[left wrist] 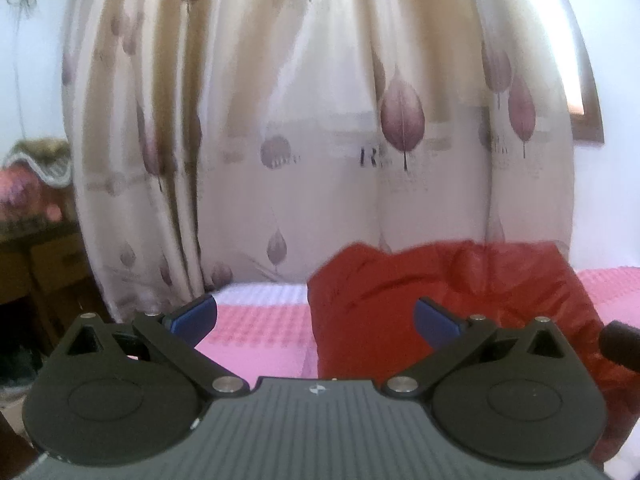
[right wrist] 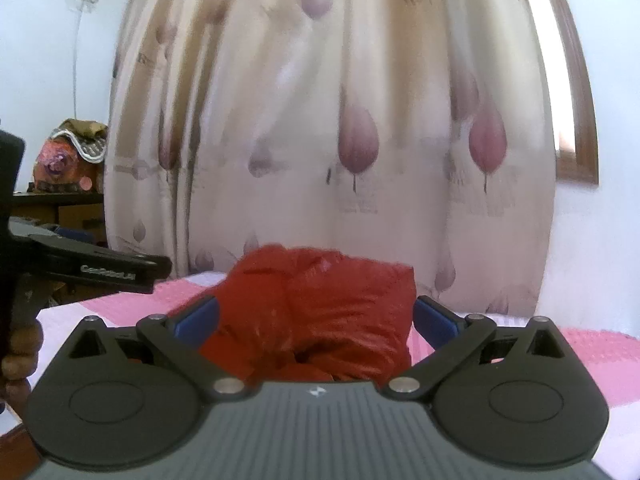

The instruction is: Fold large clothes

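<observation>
**Left wrist and right wrist: both grippers spread wide over a folded red garment on the bed**

Left wrist view: the left gripper (left wrist: pixel 315 316) hangs above the bed (left wrist: pixel 256 332) with its jaws spread wide and nothing between them. Its blue pads (left wrist: pixel 194 316) stand well apart. The red garment (left wrist: pixel 460 300), puffy and shiny, lies bunched in a folded heap on the pink and white bedspread, ahead and to the right of the gripper; the right pad overlaps it in the picture, though I cannot tell whether they touch. Behind the bed falls a cream curtain (left wrist: pixel 320 120) printed with mauve leaves. A dark wooden cabinet (left wrist: pixel 40 272) stands at the far left.

Right wrist view: the right gripper (right wrist: pixel 316 318) is likewise wide open and holds nothing. The red garment (right wrist: pixel 320 300) sits straight ahead, framed between the two blue pads (right wrist: pixel 434 322), its near edge dropping out of sight under the gripper's body. The bed (right wrist: pixel 580 360) stretches away pink on either side. The left gripper (right wrist: pixel 100 266) pokes in from the left edge, black, above the bed's corner. The curtain (right wrist: pixel 340 100) fills the background, a wooden window frame (right wrist: pixel 576 120) at its right.
</observation>
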Motion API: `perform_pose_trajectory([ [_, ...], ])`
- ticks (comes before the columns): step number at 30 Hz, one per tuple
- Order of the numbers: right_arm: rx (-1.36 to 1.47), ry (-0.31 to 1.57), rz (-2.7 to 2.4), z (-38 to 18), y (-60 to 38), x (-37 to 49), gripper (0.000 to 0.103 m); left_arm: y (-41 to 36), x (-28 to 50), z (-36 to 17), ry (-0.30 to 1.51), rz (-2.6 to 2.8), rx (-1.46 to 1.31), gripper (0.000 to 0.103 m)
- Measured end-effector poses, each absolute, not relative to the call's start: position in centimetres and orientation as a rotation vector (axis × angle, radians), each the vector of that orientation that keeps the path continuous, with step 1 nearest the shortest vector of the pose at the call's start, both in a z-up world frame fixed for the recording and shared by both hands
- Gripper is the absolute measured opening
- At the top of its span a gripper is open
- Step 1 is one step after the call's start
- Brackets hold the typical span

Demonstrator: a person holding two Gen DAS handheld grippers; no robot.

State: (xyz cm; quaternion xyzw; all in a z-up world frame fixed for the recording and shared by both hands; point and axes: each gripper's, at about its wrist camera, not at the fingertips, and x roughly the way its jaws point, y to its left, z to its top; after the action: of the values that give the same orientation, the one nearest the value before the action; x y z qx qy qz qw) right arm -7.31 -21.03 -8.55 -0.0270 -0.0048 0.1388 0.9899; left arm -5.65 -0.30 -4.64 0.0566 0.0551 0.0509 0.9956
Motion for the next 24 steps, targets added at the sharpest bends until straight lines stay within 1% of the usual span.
perform_pose_trajectory([
  [3, -0.074, -0.04, 0.298, -8.4, -20.8, -7.9, 0.103, -0.8, -6.0, -4.5, 0.091, 0.093, 0.135, 0.103],
  [13, -0.114, -0.034, 0.307, -8.8, -20.0, -8.0, 0.103, -0.7, -5.4, -4.6, 0.17, 0.051, 0.103, 0.103],
  [24, -0.111, -0.016, 0.313, -9.4, -20.0, -7.8, 0.103, -1.4, -5.6, -5.4, 0.201, 0.011, 0.105, 0.103],
])
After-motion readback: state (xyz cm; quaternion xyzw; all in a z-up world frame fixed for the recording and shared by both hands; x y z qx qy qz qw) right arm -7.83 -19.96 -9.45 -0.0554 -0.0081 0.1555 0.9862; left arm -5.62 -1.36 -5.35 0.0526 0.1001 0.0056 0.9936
